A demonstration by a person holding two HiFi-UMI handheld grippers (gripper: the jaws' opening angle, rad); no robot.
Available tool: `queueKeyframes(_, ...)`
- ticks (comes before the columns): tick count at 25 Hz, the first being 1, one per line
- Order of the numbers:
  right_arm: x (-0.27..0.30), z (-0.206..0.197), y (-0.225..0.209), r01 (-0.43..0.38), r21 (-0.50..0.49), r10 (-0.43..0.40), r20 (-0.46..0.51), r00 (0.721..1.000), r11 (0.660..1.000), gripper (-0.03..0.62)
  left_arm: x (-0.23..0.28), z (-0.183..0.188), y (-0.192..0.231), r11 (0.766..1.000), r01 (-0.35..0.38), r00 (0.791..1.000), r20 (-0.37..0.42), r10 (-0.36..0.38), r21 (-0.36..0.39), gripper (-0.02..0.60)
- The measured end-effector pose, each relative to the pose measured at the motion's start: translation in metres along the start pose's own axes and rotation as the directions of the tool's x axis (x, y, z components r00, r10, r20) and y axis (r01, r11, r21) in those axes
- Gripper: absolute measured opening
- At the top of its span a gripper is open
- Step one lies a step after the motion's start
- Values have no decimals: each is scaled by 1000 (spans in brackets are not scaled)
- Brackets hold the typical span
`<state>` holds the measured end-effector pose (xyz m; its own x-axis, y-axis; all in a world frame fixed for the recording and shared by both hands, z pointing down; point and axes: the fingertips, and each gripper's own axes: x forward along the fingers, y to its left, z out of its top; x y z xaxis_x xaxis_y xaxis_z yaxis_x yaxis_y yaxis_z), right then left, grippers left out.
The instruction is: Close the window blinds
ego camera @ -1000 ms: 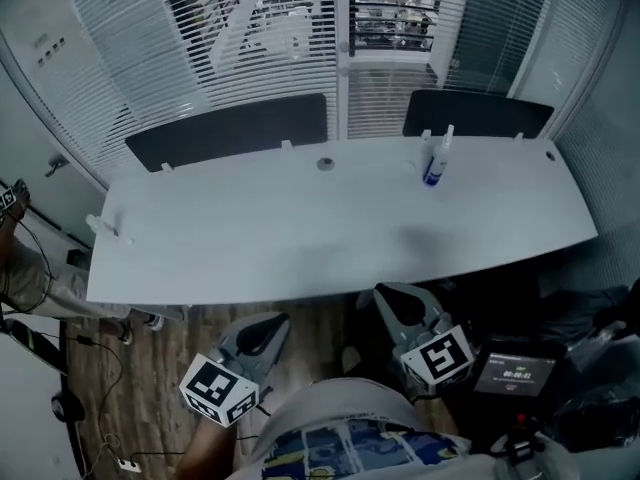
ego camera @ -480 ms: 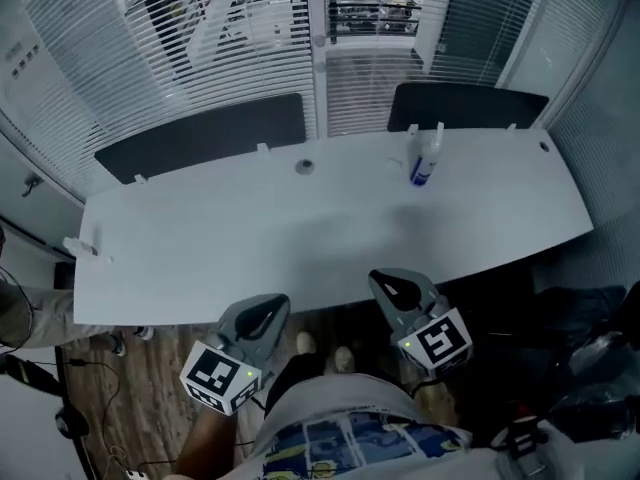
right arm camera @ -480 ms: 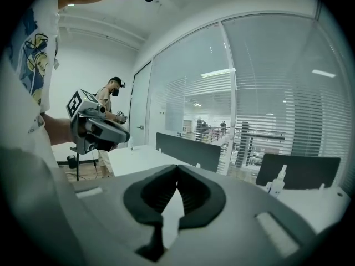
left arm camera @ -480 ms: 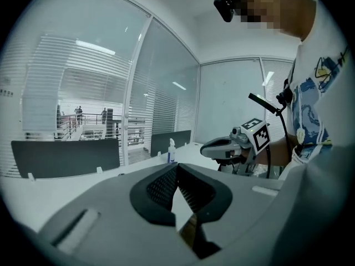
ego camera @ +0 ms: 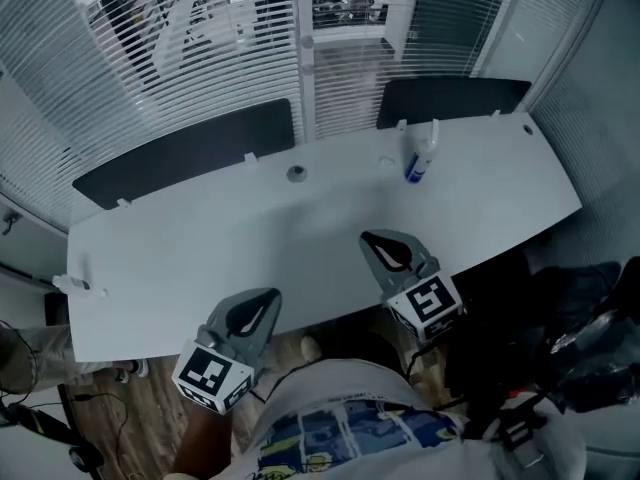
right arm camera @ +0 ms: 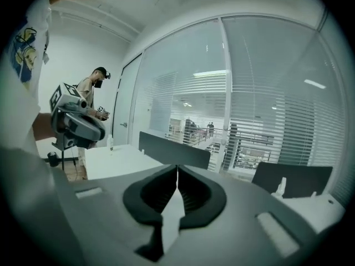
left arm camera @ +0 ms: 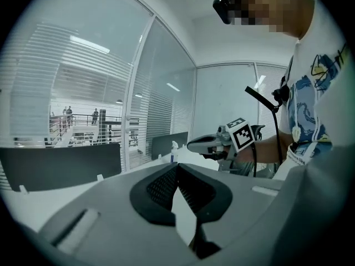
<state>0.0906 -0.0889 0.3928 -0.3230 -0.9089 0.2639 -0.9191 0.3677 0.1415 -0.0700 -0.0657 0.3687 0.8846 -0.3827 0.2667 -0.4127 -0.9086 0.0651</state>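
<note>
White slatted window blinds (ego camera: pixel 220 58) hang behind the white desk (ego camera: pixel 200 248); their slats stand partly open, and a hall shows through them. They also show in the left gripper view as blinds (left arm camera: pixel 61 65) and in the right gripper view as blinds (right arm camera: pixel 260 110). My left gripper (ego camera: pixel 266 296) is at the desk's near edge, jaws shut with nothing between them. My right gripper (ego camera: pixel 370 237) hovers over the desk's near right part, also shut and empty. Both are far from the blinds.
A spray bottle (ego camera: pixel 420 156) stands at the desk's far right. Two dark partition panels (ego camera: pixel 190 148) line its back edge. A small bottle (ego camera: pixel 75 286) lies at the left end. Dark bags and gear (ego camera: pixel 590 348) are on the floor at right. Another person (right arm camera: pixel 94 96) stands at left.
The view has moved forward toward the desk. Both grippers have advanced from over the floor to the desk's near edge, the right one now above the desktop.
</note>
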Motion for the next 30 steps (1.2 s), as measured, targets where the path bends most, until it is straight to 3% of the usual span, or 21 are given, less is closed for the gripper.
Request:
queueKeyframes(4,50,17,-12,31,-30,-31,13,999,999,17,-15,-14,31,999,-29,1000,-2,29,-28,5)
queueKeyframes(11,134,54,-70,79,-98,-73,62,995,992,29,-37,-7,54,984,-169,985,29,171,-62,5)
queueKeyframes(19,232,79,-161,131,-58,-127,66,990,990,72,-46,-1,57,939,-319,946,25,325,-127,5)
queueKeyframes(30,319,111,-241,261,52,-264,69,962,964,110,-55,-15,63,887,-426,902,-5,432,-178,5)
